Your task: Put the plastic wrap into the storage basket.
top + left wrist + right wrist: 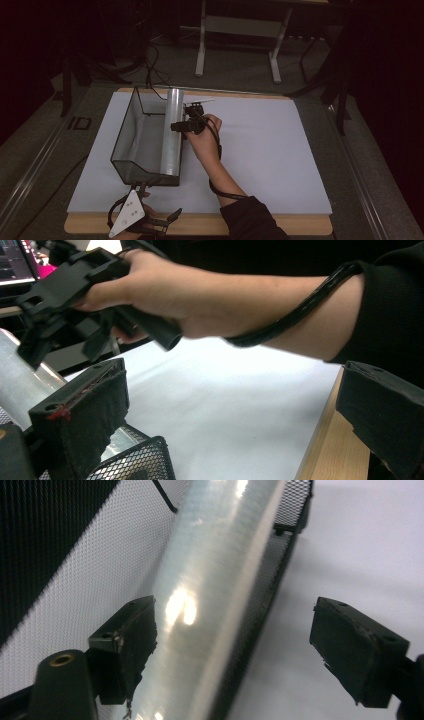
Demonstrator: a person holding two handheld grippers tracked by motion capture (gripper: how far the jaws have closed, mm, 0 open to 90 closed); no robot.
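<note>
Between the spread jaws of the right tool (235, 650) lies a shiny roll (215, 595), ungripped, inside the mesh basket (125, 135) against its right wall; closing squarely on mid-roll, clear of the mesh, seems wisest; left tool (220, 420) gapes empty over the desk (265, 145) edge; no legible writing.

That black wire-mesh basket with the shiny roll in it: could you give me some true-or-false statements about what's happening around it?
1. The long clear shiny plastic roll lies along the right wall of the black wire-mesh basket. True.
2. The right tool is clamped shut on the roll. False: its jaws stand open.
3. The basket sits on a white sheet. True.
4. The left tool reaches inside the basket. False: it is at the near table edge, jaws open.
</note>
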